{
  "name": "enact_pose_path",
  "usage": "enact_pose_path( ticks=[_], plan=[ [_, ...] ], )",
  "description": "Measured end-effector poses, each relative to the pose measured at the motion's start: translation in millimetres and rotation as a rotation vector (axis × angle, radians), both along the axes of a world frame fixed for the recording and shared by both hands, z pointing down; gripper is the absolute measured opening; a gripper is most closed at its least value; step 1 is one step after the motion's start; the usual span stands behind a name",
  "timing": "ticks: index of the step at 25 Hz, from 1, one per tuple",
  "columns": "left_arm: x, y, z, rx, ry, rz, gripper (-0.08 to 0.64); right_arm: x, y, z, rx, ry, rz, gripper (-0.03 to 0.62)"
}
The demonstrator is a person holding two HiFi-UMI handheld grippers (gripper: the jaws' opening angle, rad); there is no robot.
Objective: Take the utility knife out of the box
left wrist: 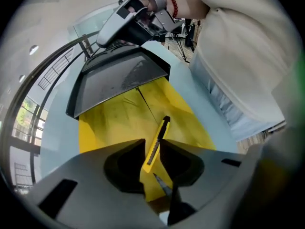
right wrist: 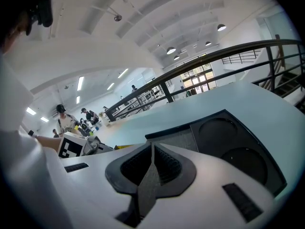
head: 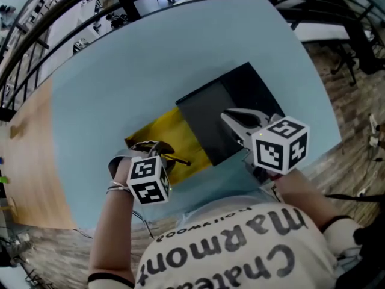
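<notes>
I'm at the grasp step. My left gripper (left wrist: 151, 150) points steeply down into the yellow box (left wrist: 112, 120), jaws apart and straddling the utility knife (left wrist: 163, 127). The knife lies flat on the box floor, running from 6 toward 1 o'clock in the left gripper view, and the pads don't look to be pressing on it. My right gripper (right wrist: 151, 152) is at 12 o'clock, jaws together at the black lid (left wrist: 119, 78) — whether it pinches the lid I can't tell. Next I'd squeeze squarely across the knife's narrow body, then lift straight up, clear of the box.
</notes>
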State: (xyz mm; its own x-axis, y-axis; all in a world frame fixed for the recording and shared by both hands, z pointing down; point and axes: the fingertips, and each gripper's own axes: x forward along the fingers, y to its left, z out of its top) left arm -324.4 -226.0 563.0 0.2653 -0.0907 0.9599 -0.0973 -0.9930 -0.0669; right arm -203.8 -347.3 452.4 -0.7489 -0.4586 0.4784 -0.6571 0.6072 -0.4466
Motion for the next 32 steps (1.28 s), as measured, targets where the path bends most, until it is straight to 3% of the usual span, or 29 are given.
enact_pose_path(
  ticks=[8, 21, 28, 32],
  plan=[
    [-9.1, 6.5, 19.2, -0.069, -0.076, 0.061, 0.083, -3.5, 0.3, 3.9, -0.008, -0.004, -0.016, 0.043],
    [-4.6, 5.4, 16.3, -0.101, -0.062, 0.025, 0.075, -1.6, 0.8, 1.5, -0.015, 0.003, -0.031, 0.043],
    [-8.8, 3.8, 18.2, -0.069, -0.017, -0.093, 0.046, -5.5, 3.9, 0.1, -0.003, 0.003, -0.032, 0.043],
    [-7.8, -7.1, 11.0, 0.017, -0.004, -0.167, 0.046, -2.9, 9.6, -3.8, 0.003, 0.001, -0.036, 0.043]
  ],
)
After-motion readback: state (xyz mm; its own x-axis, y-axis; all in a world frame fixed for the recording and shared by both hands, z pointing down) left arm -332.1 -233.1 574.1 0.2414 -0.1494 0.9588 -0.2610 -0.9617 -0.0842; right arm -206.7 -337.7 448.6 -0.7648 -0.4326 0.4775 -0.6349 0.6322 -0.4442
